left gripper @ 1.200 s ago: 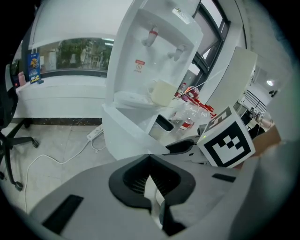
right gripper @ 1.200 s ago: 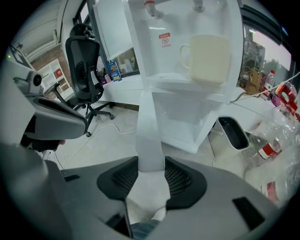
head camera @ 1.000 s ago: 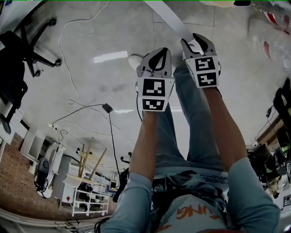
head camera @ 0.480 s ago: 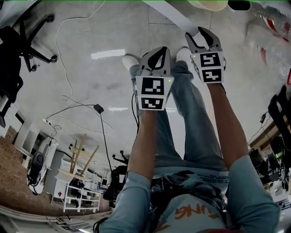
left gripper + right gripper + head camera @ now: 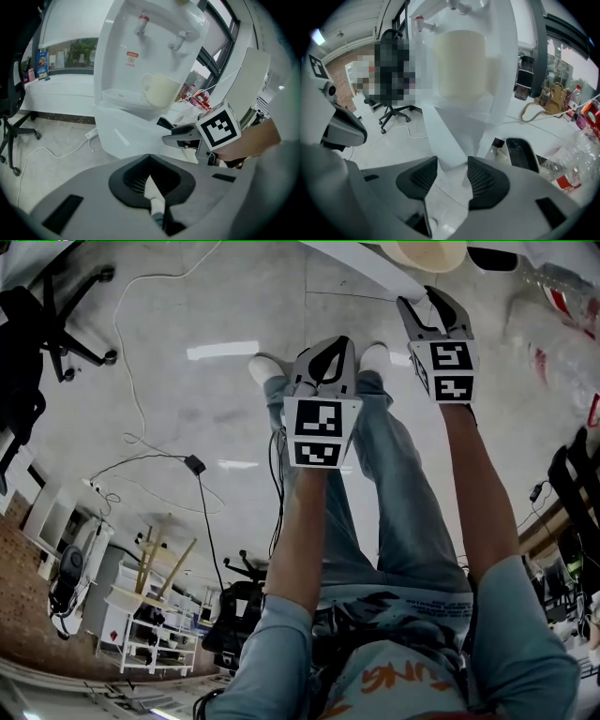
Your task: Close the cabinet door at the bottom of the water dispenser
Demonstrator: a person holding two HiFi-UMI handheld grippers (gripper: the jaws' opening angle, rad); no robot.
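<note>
Around: office chair [image 5: 42, 329] far L on the floor; white cable [image 5: 131, 343] loops across the tiles; power strip [image 5: 92, 134] on the floor L of the dispenser base.
R side: black bin w/ white rim [image 5: 522, 152] on the floor just beside the dispenser base; clear plastic bottles [image 5: 574, 164] piled further R.
Below: person's white shoes [image 5: 267, 367] and jeans lie under both grippers in the head view.
Dispenser: white water dispenser [image 5: 150, 51], two taps up top, cream cup [image 5: 159, 91] standing on the drip tray under them.
In the way: nothing visible btwn either gripper and the door. The cup sits above the door, clear of it.
Door: cabinet door [image 5: 123, 133], white panel at the dispenser's bottom, swung out, not shut.
R gripper: right gripper [image 5: 452, 165] has its fingers spread. The door's lower corner shows in the gap btwn them, just ahead of the pads. Can't tell if a pad touches it.
R gripper, seen from L: its fingers sit at the door's R edge and its marker cube is just behind.
L gripper: left gripper [image 5: 150, 164] has its fingers pressed together at the tips, nothing pinched. Only a thin slit shows btwn the pads.
L vs door: door is ahead of and above the L fingers, apart from them. L gripper sits L of the R one, further back from the door.
</note>
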